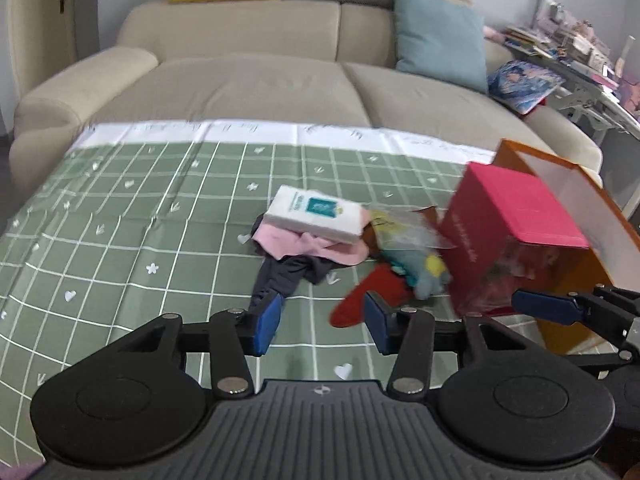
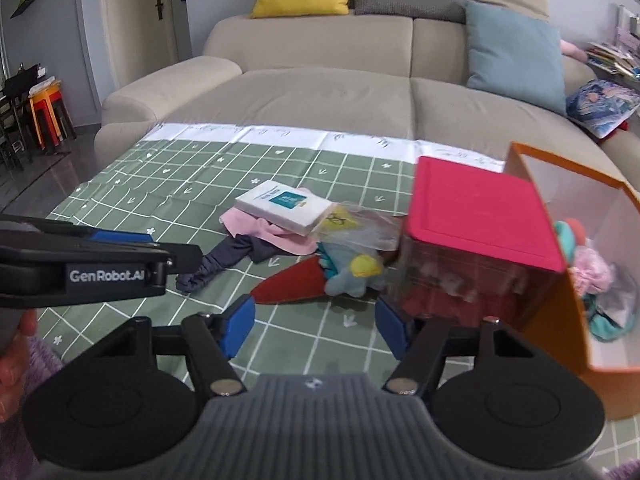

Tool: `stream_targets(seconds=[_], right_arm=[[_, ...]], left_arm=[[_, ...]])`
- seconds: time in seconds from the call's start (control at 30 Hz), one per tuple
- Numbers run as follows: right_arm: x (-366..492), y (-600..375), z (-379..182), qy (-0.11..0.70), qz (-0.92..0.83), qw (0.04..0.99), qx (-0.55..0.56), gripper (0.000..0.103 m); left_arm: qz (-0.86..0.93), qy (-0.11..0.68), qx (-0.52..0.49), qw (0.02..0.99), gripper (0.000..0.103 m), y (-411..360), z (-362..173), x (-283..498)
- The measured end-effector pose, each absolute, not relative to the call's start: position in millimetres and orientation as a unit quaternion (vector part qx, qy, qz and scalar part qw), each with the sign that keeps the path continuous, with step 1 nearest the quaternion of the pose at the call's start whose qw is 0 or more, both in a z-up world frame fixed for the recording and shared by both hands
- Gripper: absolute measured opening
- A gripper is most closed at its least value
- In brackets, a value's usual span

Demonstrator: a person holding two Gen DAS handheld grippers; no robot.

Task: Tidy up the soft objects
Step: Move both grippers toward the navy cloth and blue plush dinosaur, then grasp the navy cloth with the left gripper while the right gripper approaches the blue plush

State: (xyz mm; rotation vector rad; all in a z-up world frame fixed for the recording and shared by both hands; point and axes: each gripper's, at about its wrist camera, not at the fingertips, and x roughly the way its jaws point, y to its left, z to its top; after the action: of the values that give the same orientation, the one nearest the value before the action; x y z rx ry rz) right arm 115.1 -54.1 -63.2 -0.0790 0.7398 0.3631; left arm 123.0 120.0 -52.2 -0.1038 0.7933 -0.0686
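Observation:
A pile of soft things lies mid-table on the green checked cloth point(image 1: 120, 216): a white tissue pack point(image 1: 316, 213) on a pink cloth point(image 1: 308, 246), a dark cloth point(image 1: 286, 276), a red cloth point(image 1: 370, 294), a teal and yellow plush point(image 1: 426, 276) and a clear bag point(image 1: 404, 228). My left gripper point(image 1: 322, 324) is open and empty just before the dark and red cloths. My right gripper point(image 2: 316, 330) is open and empty before the red cloth point(image 2: 288, 282) and plush point(image 2: 354, 274). An orange box point(image 2: 556, 320) at right holds soft items point(image 2: 596, 276).
A pink-lidded clear box point(image 2: 480, 216) stands between the pile and the orange box. A beige sofa point(image 1: 260, 84) with yellow, grey and blue cushions lies behind the table. The left gripper point(image 2: 100, 266) crosses the right view's left side. Stools and chairs stand far left.

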Motion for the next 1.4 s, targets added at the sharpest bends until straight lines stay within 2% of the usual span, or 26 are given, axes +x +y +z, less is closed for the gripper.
stream_targets(seconds=[0.07,0.47,0.53,0.6,0.67,0.7,0.73,0.8,0.87,0.93,1.23,1.4], right_arm=[[125.9,-44.5,-69.3,0.363,0.179,0.913,-0.044,0.06],[170.9,-4.4,-112.2,0.369,0.134,0.914,-0.103,0.054],[174.6,-2.4,-117.8,0.366,0.12,0.915,-0.12,0.049],[178.0,-2.2,-125.0,0.373,0.112,0.912,-0.126,0.045],[179.4,-1.6,-131.5,0.381,0.109,0.909,-0.13,0.044],[179.7,-1.7,-133.5,0.381,0.107,0.909,-0.133,0.041],[179.6,-2.2,-134.6,0.379,0.104,0.91,-0.134,0.032],[180.4,-3.7,-135.8,0.379,0.098,0.91,-0.136,0.022],[181.2,-5.8,-135.7,0.382,0.101,0.909,-0.13,0.019],[179.4,-7.5,-132.6,0.381,0.11,0.909,-0.127,0.001],[152.6,-13.4,-95.0,0.348,0.151,0.917,-0.121,0.0],[133.6,-21.8,-79.6,0.341,0.16,0.918,-0.121,0.0]], left_arm=[[-0.024,0.395,-0.055,0.917,0.057,127.8,-59.9,134.5],[0.011,0.439,-0.073,0.896,0.058,154.3,-107.4,182.1],[0.007,0.442,-0.066,0.895,0.058,151.7,-111.4,184.0],[0.004,0.447,-0.059,0.893,0.055,148.9,-115.1,185.9],[-0.002,0.453,-0.06,0.89,0.04,147.4,-117.7,187.6],[-0.003,0.455,-0.059,0.888,0.035,146.6,-118.8,187.9],[-0.004,0.458,-0.055,0.887,0.029,145.5,-119.8,188.2],[-0.002,0.462,-0.046,0.886,0.025,143.8,-121.3,188.3],[-0.003,0.462,-0.049,0.885,0.023,143.7,-121.1,187.0],[-0.003,0.463,-0.052,0.885,0.022,143.5,-119.5,186.5],[-0.016,0.396,-0.059,0.916,0.022,134.8,-71.6,157.1],[-0.04,0.391,-0.071,0.917,0.022,124.5,-47.6,135.8]])
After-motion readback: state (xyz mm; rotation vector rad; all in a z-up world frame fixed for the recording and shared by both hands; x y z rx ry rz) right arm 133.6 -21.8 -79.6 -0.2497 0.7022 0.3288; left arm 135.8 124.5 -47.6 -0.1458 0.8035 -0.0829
